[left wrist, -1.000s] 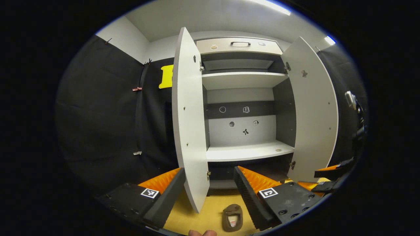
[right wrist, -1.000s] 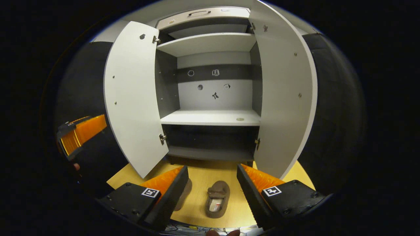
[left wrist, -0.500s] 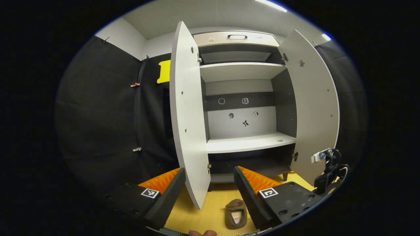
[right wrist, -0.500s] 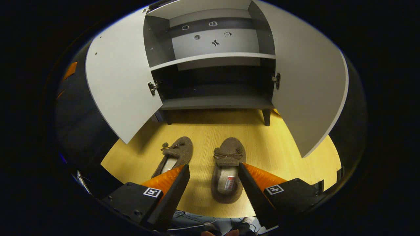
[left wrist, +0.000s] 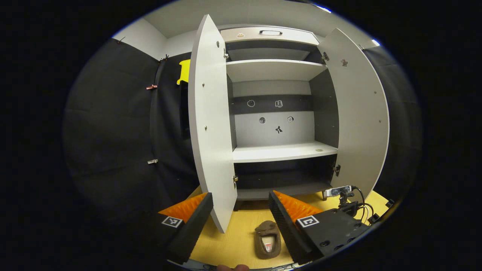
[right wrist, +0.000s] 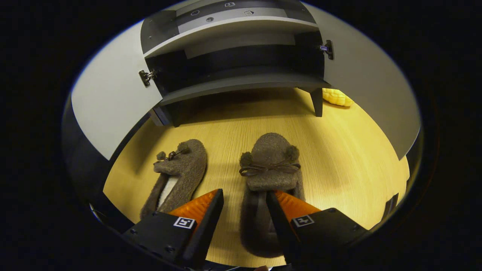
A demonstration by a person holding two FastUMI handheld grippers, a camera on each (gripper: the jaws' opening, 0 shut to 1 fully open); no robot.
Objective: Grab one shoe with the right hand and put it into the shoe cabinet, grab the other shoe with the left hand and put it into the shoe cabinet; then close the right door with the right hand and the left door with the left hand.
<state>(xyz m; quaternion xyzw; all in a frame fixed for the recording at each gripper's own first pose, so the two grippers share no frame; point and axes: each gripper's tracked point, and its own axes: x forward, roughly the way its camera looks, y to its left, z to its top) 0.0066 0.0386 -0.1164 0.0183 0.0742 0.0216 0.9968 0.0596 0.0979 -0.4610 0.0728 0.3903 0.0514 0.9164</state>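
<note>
Two brown fuzzy slippers lie on the wooden floor in front of the open shoe cabinet (right wrist: 241, 81). In the right gripper view, the right slipper (right wrist: 270, 165) with a bow lies straight ahead and the left slipper (right wrist: 177, 173) beside it. My right gripper (right wrist: 244, 197) is open and low over the right slipper's heel end, one finger in its opening and the other outside its left edge. In the left gripper view, my left gripper (left wrist: 241, 195) hangs open and higher up, facing the cabinet (left wrist: 282, 152), with one slipper (left wrist: 267, 241) on the floor below.
Both cabinet doors stand wide open: the left door (left wrist: 211, 131) edge-on just ahead of my left gripper, the right door (left wrist: 357, 113) further off. A yellow object (right wrist: 337, 97) lies by the cabinet leg. A camera mount with cables (left wrist: 340, 192) shows low right.
My right gripper has dropped towards the floor onto the right slipper, and its fingers have drawn somewhat closer together. The left gripper has shifted only slightly, still facing the cabinet.
</note>
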